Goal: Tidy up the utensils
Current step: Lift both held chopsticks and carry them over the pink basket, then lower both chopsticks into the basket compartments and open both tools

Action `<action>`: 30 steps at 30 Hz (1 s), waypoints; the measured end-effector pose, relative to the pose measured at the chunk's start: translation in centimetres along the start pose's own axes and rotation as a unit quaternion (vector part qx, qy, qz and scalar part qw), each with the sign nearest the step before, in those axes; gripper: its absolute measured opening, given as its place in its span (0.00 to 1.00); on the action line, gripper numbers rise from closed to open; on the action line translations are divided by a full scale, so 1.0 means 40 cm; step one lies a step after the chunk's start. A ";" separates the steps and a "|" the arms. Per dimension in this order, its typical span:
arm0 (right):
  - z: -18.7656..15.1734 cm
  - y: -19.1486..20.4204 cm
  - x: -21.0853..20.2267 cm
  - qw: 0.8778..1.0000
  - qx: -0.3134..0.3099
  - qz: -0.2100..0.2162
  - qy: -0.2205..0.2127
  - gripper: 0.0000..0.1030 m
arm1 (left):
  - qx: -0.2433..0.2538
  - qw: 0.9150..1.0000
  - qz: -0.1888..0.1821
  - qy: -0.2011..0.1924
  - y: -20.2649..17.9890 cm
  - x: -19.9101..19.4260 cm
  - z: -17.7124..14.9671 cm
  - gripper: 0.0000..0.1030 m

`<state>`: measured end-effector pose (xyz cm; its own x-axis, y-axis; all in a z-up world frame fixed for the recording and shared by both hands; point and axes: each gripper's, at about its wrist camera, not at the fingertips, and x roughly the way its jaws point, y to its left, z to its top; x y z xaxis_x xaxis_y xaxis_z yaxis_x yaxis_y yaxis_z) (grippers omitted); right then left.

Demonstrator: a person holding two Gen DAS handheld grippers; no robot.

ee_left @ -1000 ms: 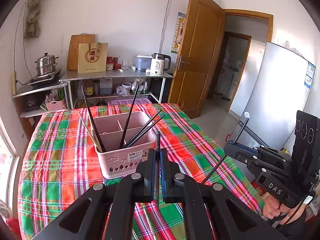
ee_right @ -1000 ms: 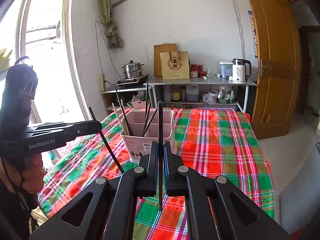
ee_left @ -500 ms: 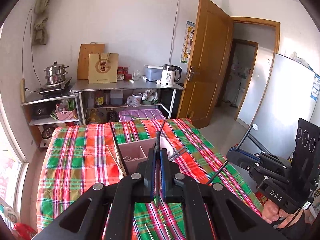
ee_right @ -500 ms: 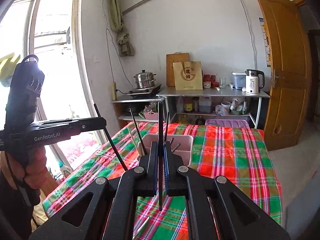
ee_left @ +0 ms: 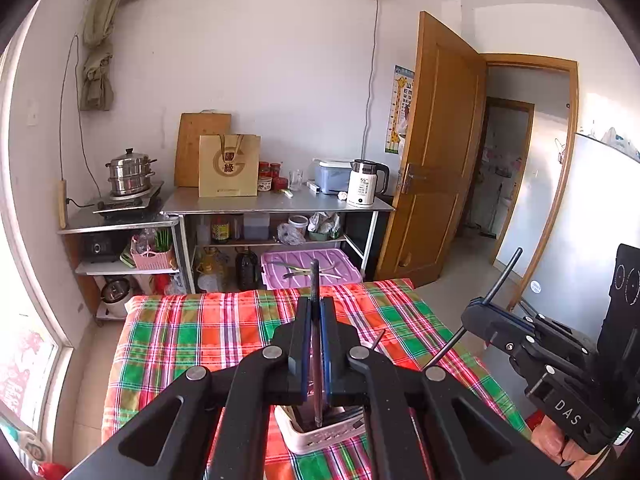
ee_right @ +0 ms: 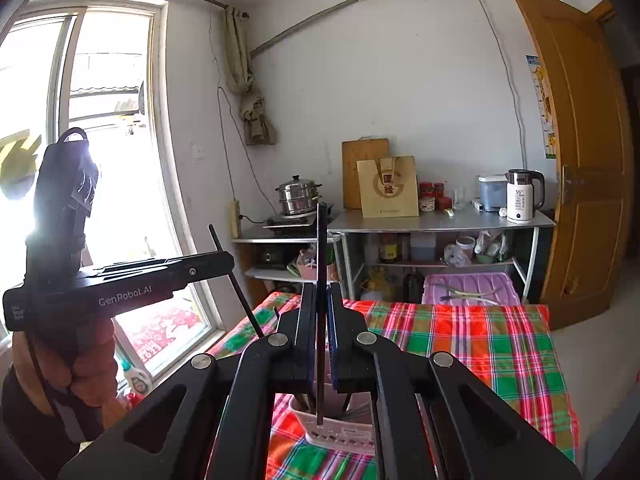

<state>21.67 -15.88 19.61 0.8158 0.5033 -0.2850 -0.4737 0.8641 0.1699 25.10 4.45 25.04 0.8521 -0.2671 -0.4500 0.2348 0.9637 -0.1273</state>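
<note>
We hold one dark chopstick in each gripper. Left gripper (ee_left: 315, 338): jaws pinched narrow on a chopstick (ee_left: 315, 280), kept upright so its lower tip hangs over the pink utensil holder (ee_left: 320, 438) just below. Right gripper (ee_right: 321, 330): jaws likewise tight on its chopstick (ee_right: 321, 240), also vertical, tip aimed at the same holder (ee_right: 340, 434). We judge the upright grip is there so each stick can drop straight into a compartment; which compartment we cannot tell, as the jaws hide most of it. The holder stands on the plaid-cloth surface (ee_left: 192, 332) and already carries other chopsticks. Behind: a metal shelf (ee_left: 276, 206) with a kettle (ee_left: 364, 188).
</note>
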 end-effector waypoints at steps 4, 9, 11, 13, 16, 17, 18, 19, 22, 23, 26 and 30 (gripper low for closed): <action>-0.018 -0.003 0.045 1.000 0.002 -0.005 0.008 0.05 | -0.006 1.000 -0.006 0.010 0.023 0.051 -0.016 0.04; -0.060 -0.011 0.099 0.999 0.005 -0.011 0.031 0.05 | -0.015 0.999 -0.011 0.028 0.044 0.113 -0.063 0.04; -0.077 -0.018 0.114 0.999 0.008 -0.013 0.041 0.05 | -0.019 0.999 -0.014 0.036 0.052 0.133 -0.082 0.04; -0.091 -0.022 0.129 0.999 0.011 -0.013 0.050 0.05 | -0.023 0.999 -0.014 0.045 0.059 0.153 -0.101 0.04; -0.113 -0.021 0.148 0.998 0.008 -0.018 0.065 0.05 | -0.030 0.998 -0.014 0.058 0.075 0.180 -0.129 0.04; -0.120 -0.021 0.153 0.997 0.008 -0.017 0.070 0.05 | -0.032 0.997 -0.013 0.062 0.079 0.188 -0.138 0.04; -0.127 -0.020 0.158 0.997 0.007 -0.017 0.074 0.05 | -0.036 0.997 -0.013 0.067 0.085 0.195 -0.147 0.04; -0.132 -0.022 0.165 0.997 0.006 -0.018 0.078 0.05 | -0.039 0.997 -0.013 0.071 0.091 0.202 -0.155 0.04; -0.151 -0.024 0.182 0.995 0.005 -0.022 0.094 0.05 | -0.040 0.995 -0.008 0.086 0.101 0.222 -0.181 0.04; -0.157 -0.025 0.186 0.995 0.003 -0.024 0.097 0.05 | -0.038 0.996 -0.006 0.082 0.102 0.222 -0.186 0.04; -0.161 -0.023 0.187 0.994 -0.001 -0.030 0.101 0.06 | -0.044 0.996 -0.012 0.082 0.107 0.217 -0.189 0.04; -0.153 -0.024 0.188 0.993 0.001 -0.030 0.111 0.06 | -0.043 0.995 -0.004 0.087 0.103 0.215 -0.186 0.04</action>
<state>26.24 -12.90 11.51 0.7490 0.4391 -0.4961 -0.4258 0.8927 0.1472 29.92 6.08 14.06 0.7543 -0.2786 -0.5945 0.1946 0.9597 -0.2028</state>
